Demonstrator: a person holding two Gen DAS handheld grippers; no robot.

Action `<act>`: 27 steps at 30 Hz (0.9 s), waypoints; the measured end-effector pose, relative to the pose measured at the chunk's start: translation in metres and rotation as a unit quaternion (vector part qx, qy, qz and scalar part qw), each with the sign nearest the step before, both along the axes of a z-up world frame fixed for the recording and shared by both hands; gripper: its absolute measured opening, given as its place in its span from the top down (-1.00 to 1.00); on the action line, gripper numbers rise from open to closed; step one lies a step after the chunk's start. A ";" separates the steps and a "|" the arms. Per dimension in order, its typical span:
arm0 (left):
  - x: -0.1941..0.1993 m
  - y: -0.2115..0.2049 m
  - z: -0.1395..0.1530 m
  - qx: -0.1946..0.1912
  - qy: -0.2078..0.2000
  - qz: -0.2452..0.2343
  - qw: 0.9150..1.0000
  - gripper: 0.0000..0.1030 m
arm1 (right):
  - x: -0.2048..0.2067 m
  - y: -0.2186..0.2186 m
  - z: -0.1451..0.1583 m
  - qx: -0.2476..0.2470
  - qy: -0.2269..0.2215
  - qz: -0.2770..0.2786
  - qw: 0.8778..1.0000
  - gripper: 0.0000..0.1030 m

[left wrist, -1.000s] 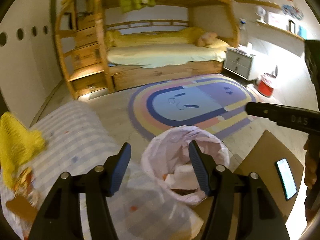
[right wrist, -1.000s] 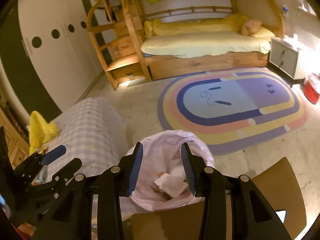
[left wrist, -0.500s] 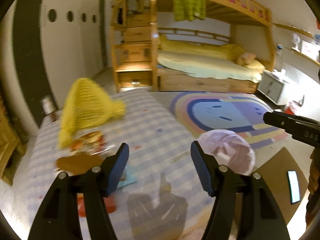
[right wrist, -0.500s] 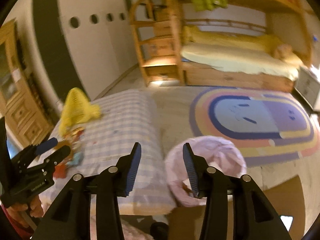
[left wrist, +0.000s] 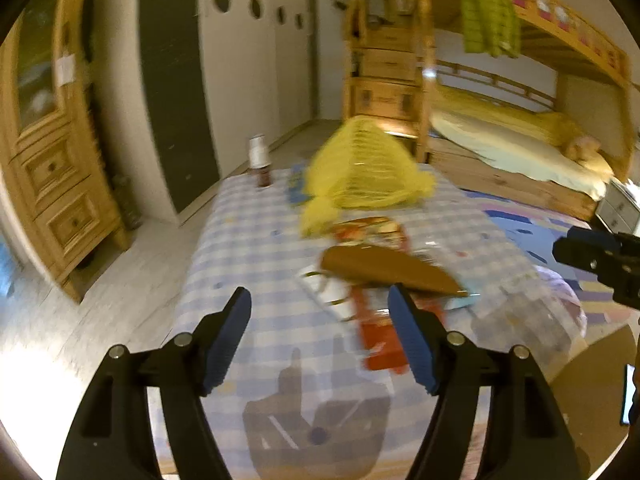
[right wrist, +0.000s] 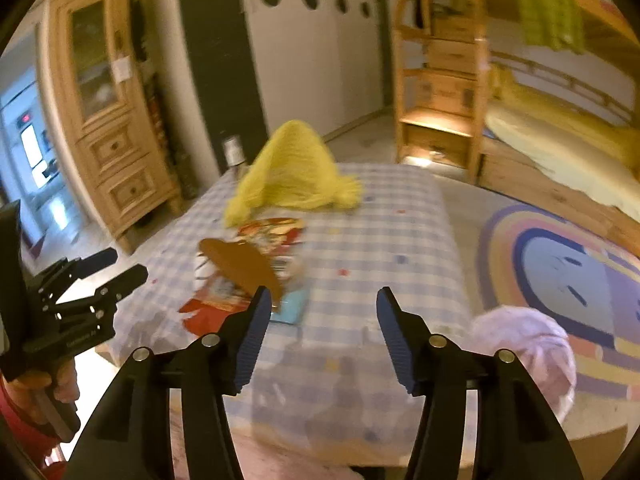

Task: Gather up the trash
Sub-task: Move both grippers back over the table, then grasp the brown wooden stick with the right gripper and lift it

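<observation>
Both wrist cameras look forward and downward over the checked table (left wrist: pixel 256 240) from its near edge. They share the wrapper pile (right wrist: pixel 244 268) and the far bunk bed (left wrist: pixel 520 136).

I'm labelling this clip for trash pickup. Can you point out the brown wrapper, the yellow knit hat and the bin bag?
brown wrapper (right wrist: pixel 240 266), right wrist view, middle of its flat face
yellow knit hat (right wrist: pixel 294 168), right wrist view, centre of the knit body
bin bag (right wrist: pixel 528 340), right wrist view, pink plastic near the rim
</observation>
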State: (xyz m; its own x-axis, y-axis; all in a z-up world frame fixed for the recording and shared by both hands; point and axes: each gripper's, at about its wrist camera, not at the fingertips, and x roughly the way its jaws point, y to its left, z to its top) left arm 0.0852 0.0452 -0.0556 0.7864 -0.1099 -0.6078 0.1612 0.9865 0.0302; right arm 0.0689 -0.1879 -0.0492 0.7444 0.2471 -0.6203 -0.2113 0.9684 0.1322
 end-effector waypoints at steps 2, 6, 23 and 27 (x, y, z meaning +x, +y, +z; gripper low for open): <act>0.005 0.015 -0.004 -0.003 0.006 0.019 1.000 -0.36 | 0.012 0.016 -0.006 -0.007 0.007 0.021 1.000 -0.11; 0.012 0.033 -0.012 -0.011 0.015 0.040 0.999 -0.36 | 0.029 0.036 -0.017 -0.011 0.020 0.050 0.999 -0.11; 0.047 0.058 -0.028 -0.002 0.037 0.068 0.997 -0.36 | 0.100 0.093 -0.055 -0.042 0.055 0.133 0.989 -0.31; 0.048 0.061 -0.029 -0.005 0.039 0.071 0.997 -0.36 | 0.114 0.102 -0.062 -0.050 0.068 0.150 0.985 -0.41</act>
